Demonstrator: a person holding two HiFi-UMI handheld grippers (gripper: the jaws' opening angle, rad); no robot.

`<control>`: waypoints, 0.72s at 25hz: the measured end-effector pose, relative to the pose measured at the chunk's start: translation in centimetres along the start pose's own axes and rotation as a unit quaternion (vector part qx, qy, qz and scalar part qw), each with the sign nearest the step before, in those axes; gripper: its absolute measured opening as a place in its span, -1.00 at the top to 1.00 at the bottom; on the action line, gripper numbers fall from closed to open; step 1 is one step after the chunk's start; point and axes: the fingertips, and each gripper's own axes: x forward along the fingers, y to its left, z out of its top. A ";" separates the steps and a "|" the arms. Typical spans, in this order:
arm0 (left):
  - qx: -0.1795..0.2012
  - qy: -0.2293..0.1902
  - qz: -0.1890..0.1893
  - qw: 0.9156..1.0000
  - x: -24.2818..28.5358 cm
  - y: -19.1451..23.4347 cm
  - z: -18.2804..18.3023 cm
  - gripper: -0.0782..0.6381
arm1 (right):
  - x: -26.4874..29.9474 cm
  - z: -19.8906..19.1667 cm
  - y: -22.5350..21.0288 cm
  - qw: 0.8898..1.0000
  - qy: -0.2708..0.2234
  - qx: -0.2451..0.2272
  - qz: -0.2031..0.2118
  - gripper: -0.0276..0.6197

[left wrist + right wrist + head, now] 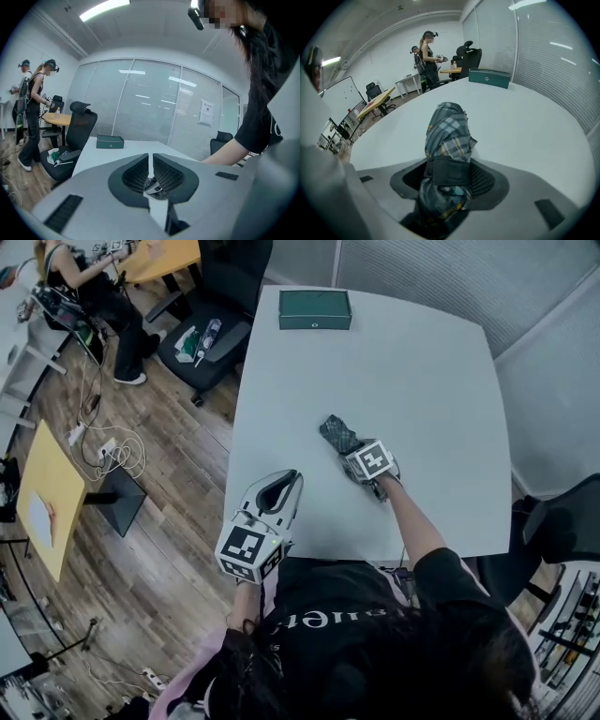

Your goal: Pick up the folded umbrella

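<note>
The folded umbrella (337, 434), in grey plaid cloth with a dark strap, lies on the white table (422, 381) near its middle. My right gripper (352, 457) points steeply down over the umbrella's near end. In the right gripper view the umbrella (447, 131) fills the gap between the jaws of the right gripper (447, 176), and both pads press its sides at the strap. My left gripper (278, 488) hovers at the table's near left edge, well apart from the umbrella. Its jaws meet with nothing between them in the left gripper view (150, 161).
A green box (315, 309) sits at the table's far edge. A black office chair (211, 334) with clutter on its seat stands off the far left corner. Two people (426, 58) stand by desks beyond. Cables lie on the wooden floor (108, 451) at left.
</note>
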 end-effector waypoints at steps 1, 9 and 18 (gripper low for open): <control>0.001 0.000 0.001 1.000 -0.1 -0.2 -0.1 0.69 | -0.2 -0.1 0.2 1.000 -0.003 0.014 0.008 0.15; 0.005 0.008 0.004 1.000 -0.3 -2.9 -0.9 0.69 | -3.5 -2.9 1.5 0.991 -0.044 0.116 0.043 0.17; 0.012 0.017 -0.006 1.000 -0.6 -7.3 -2.0 0.69 | -10.6 -5.8 3.8 0.977 -0.108 0.170 0.064 0.17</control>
